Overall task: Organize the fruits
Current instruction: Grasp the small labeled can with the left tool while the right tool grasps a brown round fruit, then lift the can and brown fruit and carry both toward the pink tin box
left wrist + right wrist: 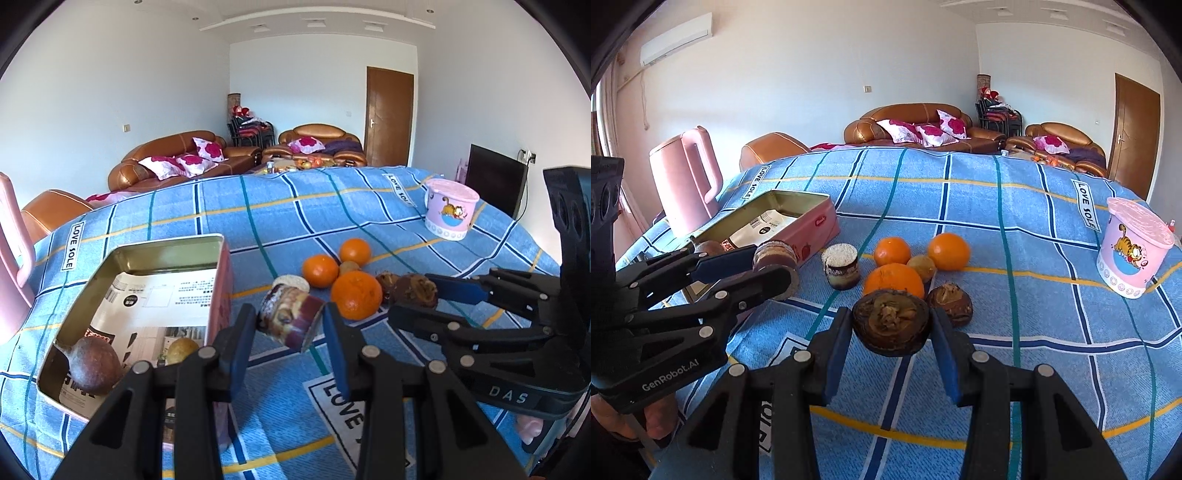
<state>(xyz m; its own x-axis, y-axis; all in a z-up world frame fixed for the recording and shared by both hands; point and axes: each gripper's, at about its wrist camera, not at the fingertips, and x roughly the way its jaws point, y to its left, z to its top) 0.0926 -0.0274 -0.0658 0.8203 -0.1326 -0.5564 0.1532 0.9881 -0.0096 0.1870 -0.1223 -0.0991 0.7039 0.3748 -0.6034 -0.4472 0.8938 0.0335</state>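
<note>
My left gripper (291, 325) is shut on a small purple dessert cup (290, 319), tilted and lifted just right of the pink tin (166, 247). My right gripper (892, 332) is shut on a dark brown fruit (892, 319), held off the cloth in front of the fruit pile. Three oranges (894, 280) (892, 251) (948, 251), a small greenish-brown fruit (922, 266) and a second dark brown fruit (950, 300) lie together on the blue checked cloth. Another cup (842, 269) stands upright left of them. Inside the tin are a brown round fruit (94, 365) and a yellowish one (182, 349).
A pink kettle (689, 177) stands behind the tin at the table's left edge. A pink cartoon tub (1134, 247) sits at the far right. Printed paper lines the tin. Sofas and a door lie beyond the table. A hand (646, 421) grips the left tool.
</note>
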